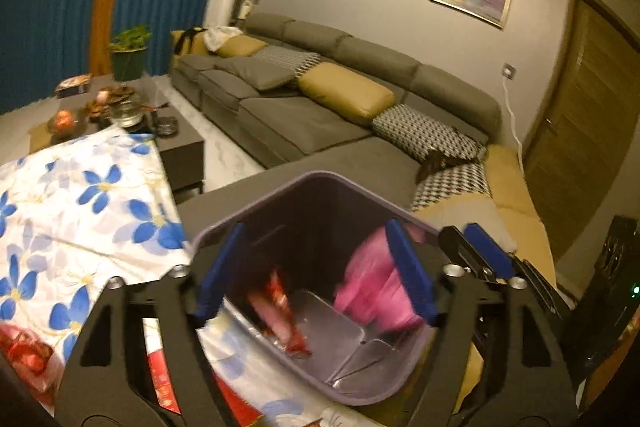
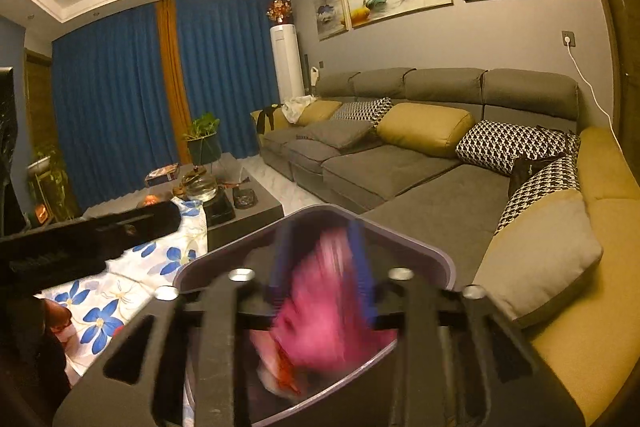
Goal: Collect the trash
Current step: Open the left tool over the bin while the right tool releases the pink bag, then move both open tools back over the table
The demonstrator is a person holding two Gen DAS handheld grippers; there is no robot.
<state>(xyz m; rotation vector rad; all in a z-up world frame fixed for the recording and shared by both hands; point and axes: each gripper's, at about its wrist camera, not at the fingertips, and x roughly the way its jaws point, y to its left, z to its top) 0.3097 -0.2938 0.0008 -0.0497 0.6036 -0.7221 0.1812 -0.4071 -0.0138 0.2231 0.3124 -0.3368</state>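
Both hand-held grippers hang over a grey bin standing on a flower-print cloth. Left gripper: its blue fingers are spread wide with nothing between them, released. Below it, inside the bin, a red wrapper lies on the bottom. Right gripper: its blue fingers sit on either side of a pink plastic bag, which is heavily blurred; whether the pads press it or have let go cannot be told.

Judging from this, the step in hand is dropping trash into the bin. Doing it well means keeping each gripper above the bin's mouth, letting go fully, and lifting straight up so the fingers do not snag the bag or knock the rim.

Only the left wrist view shows the bin's floor clearly, plus more red packaging on the cloth beside the bin. Only the right wrist view shows the ceiling lights, and a person's hand at its left edge. A grey sofa lies beyond.
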